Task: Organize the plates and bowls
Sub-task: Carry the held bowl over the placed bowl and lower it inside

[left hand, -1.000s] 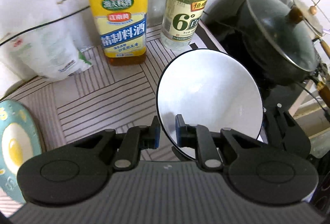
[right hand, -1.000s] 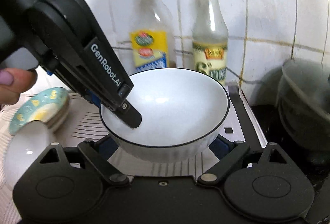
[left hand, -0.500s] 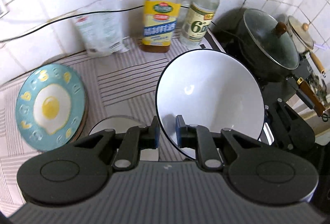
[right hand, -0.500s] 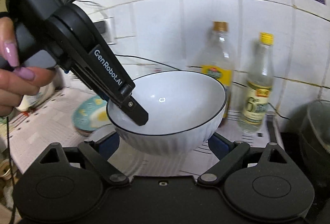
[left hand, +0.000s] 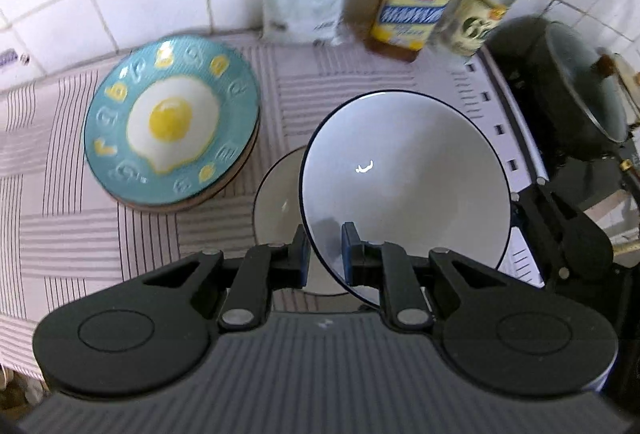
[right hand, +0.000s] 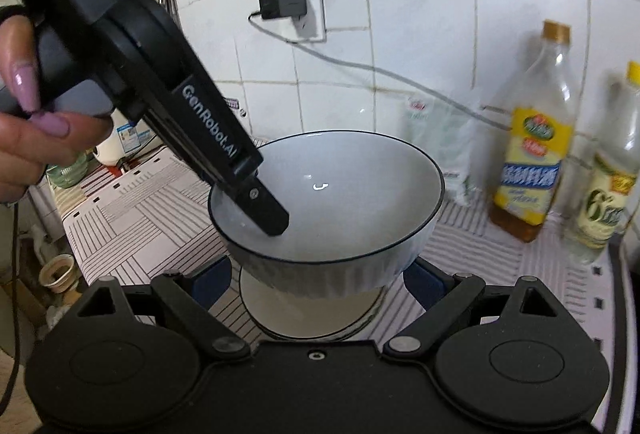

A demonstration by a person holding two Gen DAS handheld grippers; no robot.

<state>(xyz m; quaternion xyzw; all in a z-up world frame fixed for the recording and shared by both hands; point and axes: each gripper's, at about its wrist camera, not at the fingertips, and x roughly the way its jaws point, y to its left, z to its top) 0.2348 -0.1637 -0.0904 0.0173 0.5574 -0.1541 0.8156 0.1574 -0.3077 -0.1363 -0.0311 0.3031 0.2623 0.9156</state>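
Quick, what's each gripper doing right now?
Left gripper: shut on the bowl rim, bowl lifted.
Right gripper: jaws wide on either side of the bowl's base; contact cannot be told.

Dim, soft motion blur, fisheye-bent edges, tile glare.

Two white bowls (left hand: pixel 404 170), one egg plate (left hand: pixel 172 118), two bottles (left hand: pixel 416 10)
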